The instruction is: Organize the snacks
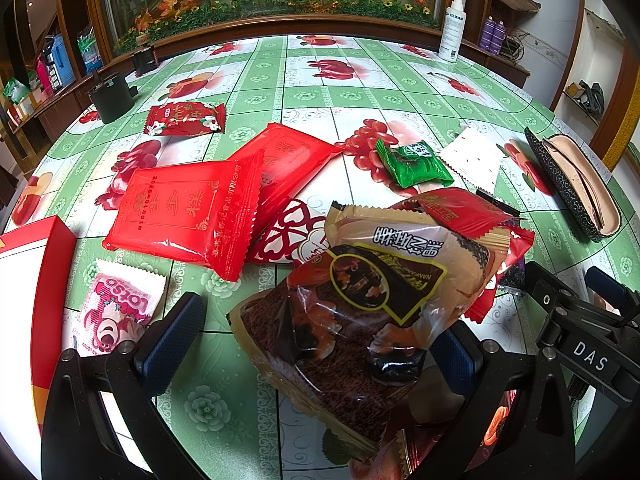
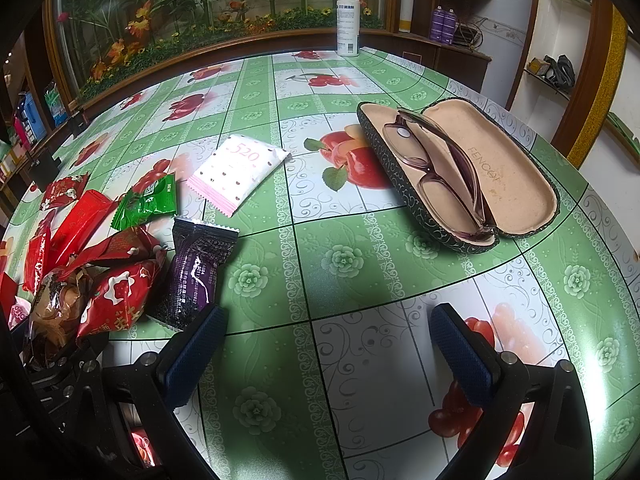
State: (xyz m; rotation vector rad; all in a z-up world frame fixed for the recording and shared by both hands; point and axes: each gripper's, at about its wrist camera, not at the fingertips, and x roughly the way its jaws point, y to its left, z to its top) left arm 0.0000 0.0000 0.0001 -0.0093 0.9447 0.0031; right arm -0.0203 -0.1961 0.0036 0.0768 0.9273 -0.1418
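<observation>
My left gripper (image 1: 320, 344) is open; a brown and tan snack packet (image 1: 360, 312) lies between its fingers, against the right finger. Two large red packets (image 1: 188, 212) overlap ahead on the left. A small red packet (image 1: 184, 119) lies farther back. A pink Lotso packet (image 1: 114, 314) lies by the left finger. A green packet (image 1: 412, 162) and a white packet (image 1: 474, 160) lie to the right. My right gripper (image 2: 324, 352) is open and empty above the tablecloth. In the right wrist view a purple packet (image 2: 192, 268), a white 520 packet (image 2: 236, 172) and the snack pile (image 2: 100, 264) lie to the left.
An open glasses case (image 2: 516, 184) with glasses (image 2: 436, 172) lies ahead of the right gripper. A red and white box (image 1: 28, 280) stands at the far left. A black pot (image 1: 112, 96) and a white spray bottle (image 1: 452, 28) stand near the table's far edge.
</observation>
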